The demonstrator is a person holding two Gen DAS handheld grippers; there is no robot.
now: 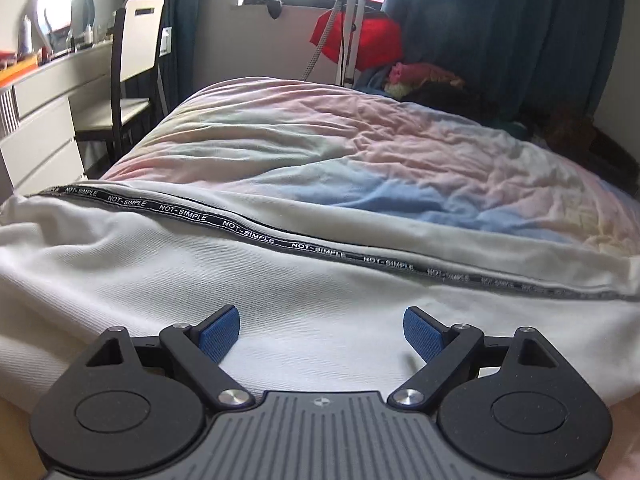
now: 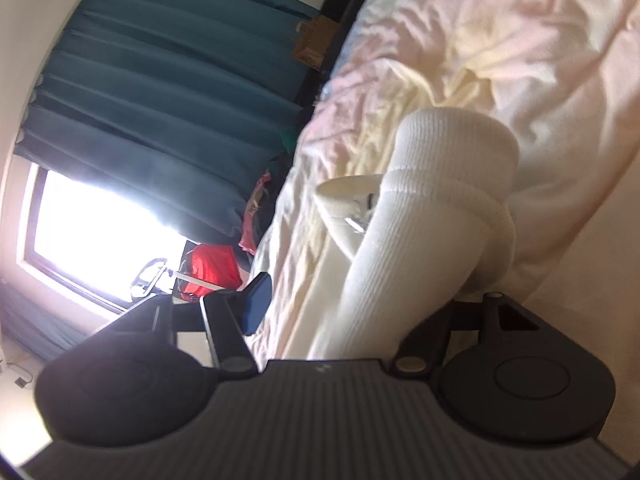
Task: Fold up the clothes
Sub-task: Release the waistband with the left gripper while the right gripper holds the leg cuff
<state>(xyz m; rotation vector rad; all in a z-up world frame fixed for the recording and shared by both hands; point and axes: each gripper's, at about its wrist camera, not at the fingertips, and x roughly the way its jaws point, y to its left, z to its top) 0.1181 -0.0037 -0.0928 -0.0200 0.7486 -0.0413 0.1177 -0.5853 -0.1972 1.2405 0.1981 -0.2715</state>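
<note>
a: white garment (image 1: 280, 280) lies spread on the bed, right ahead of and under the left gripper (image 1: 320, 334). ribbed knit, looks like a sweatshirt or trousers; can't tell which. black tape strip (image 1: 248, 230) printed "not-simple" runs across it, just beyond the fingertips.

b: left gripper state?

a: jaws spread wide, blue pads (image 1: 222, 332) well apart, nothing between them. hovering over or resting on the cloth; contact unclear.

b: right side?

a: right gripper (image 2: 360, 300) is rolled on its side. the ribbed cuff (image 2: 452, 160) end of the garment bunches up in front of it, over the pastel quilt (image 2: 520, 40). one blue pad (image 2: 256, 304) shows, standing clear of the cloth; the other finger is hidden behind the fabric. reads as spread, not clamped.

b: handling?

a: judgement only: soft, limp, fairly thick knit, light enough for one gripper but it will sag and drag. not slippery; ribbing should give the pads bite. not fragile.

b: where to grab?

a: pinch at edges, not mid-panel. cuff or hem is doubled and firmer, a good hold for the right. left should take a seam or the taped edge ahead, gathering a small ridge first, since flat cloth on a soft quilt gives little to close on. risk: catching the quilt too.
</note>
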